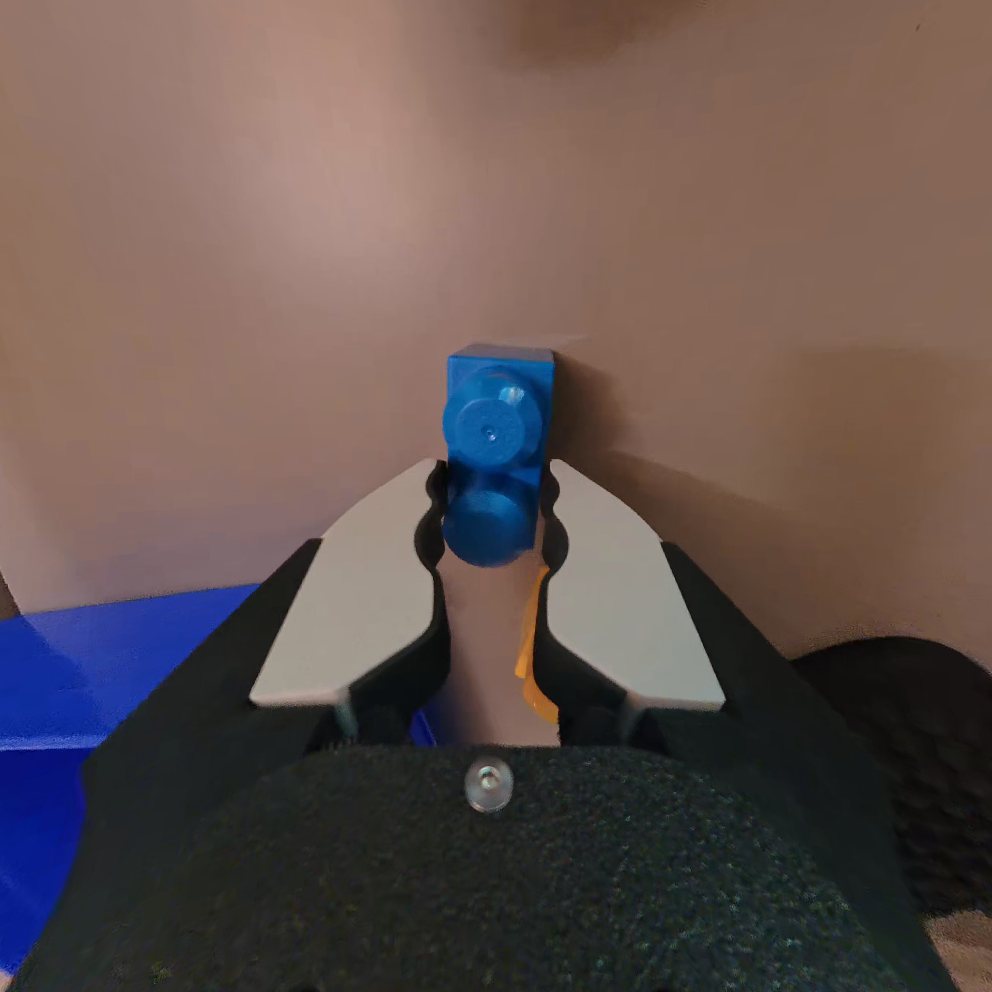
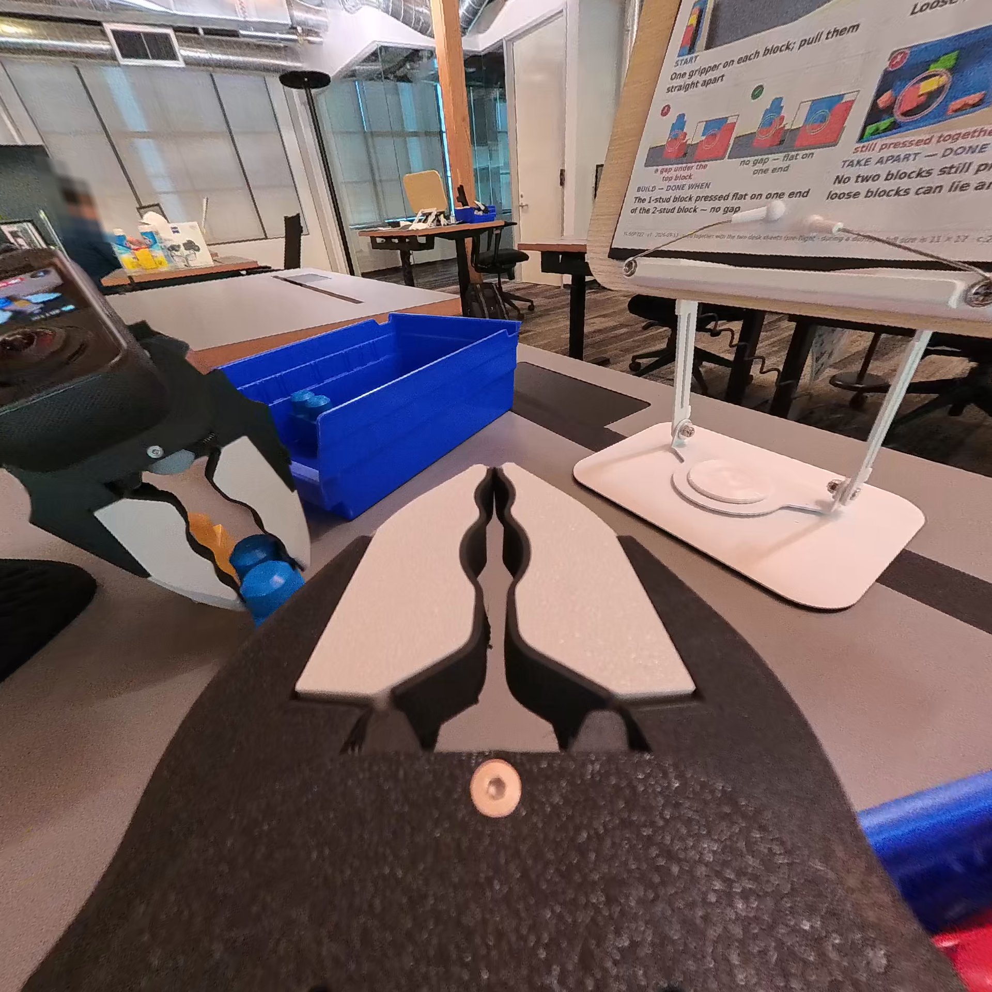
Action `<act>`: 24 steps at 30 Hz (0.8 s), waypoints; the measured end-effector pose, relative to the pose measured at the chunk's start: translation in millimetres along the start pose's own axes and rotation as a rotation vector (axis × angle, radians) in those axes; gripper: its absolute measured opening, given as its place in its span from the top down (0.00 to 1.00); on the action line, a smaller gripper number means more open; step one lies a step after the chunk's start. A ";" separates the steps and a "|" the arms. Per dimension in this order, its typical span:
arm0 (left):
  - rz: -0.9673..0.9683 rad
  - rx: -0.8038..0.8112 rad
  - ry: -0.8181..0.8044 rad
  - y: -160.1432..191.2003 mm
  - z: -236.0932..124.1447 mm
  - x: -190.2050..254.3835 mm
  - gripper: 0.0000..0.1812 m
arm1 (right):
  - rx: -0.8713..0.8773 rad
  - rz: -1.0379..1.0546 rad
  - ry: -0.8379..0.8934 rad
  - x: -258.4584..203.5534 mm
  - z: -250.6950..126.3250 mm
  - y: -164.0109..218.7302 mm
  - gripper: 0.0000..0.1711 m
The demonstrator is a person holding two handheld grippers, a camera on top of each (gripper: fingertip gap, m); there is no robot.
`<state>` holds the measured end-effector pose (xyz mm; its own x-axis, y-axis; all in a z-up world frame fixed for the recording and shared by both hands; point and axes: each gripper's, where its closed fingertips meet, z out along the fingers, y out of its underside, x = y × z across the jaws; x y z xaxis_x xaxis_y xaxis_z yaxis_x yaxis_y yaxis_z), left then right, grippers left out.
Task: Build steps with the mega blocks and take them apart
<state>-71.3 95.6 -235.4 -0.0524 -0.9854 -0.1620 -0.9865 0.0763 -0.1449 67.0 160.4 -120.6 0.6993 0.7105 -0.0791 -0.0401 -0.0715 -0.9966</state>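
Now I am holding the blue block [image 1: 496, 456] between the tips of my left gripper [image 1: 494, 483], whose jaws are closing on its two sides. The block is reaching out past the fingertips, over the grey table [image 1: 268, 268]. Its long axis is running forward along the fingers, and its two studs are facing my camera. An orange piece [image 1: 531, 633] is showing by the right finger; I cannot tell what it is. The blue bin [image 2: 408, 397] is standing near, with another blue block [image 2: 310, 402] inside. My right gripper [image 2: 494, 475] is nearly closed and gripping nothing, with open table ahead, beside the white stand [image 2: 751, 515].
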 end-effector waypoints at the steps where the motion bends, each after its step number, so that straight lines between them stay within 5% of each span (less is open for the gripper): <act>1: 0.001 0.012 0.000 -4.3 -0.4 -1.2 0.81 | 0.005 0.002 0.001 0.5 -0.6 -0.9 1.00; 12: 0.018 0.156 0.024 -63.7 -8.0 -6.0 0.82 | 0.033 0.005 -0.004 1.2 -4.6 -7.2 1.00; 24: -0.277 1.023 0.183 -131.4 -94.4 -31.4 0.82 | 0.362 0.118 -0.176 -14.6 -38.9 -66.7 0.93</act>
<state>45.4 102.2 -119.1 0.0471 -0.9893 0.1381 -0.3739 -0.1457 -0.9160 87.2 127.5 -52.1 0.5435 0.8231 -0.1645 -0.3833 0.0690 -0.9211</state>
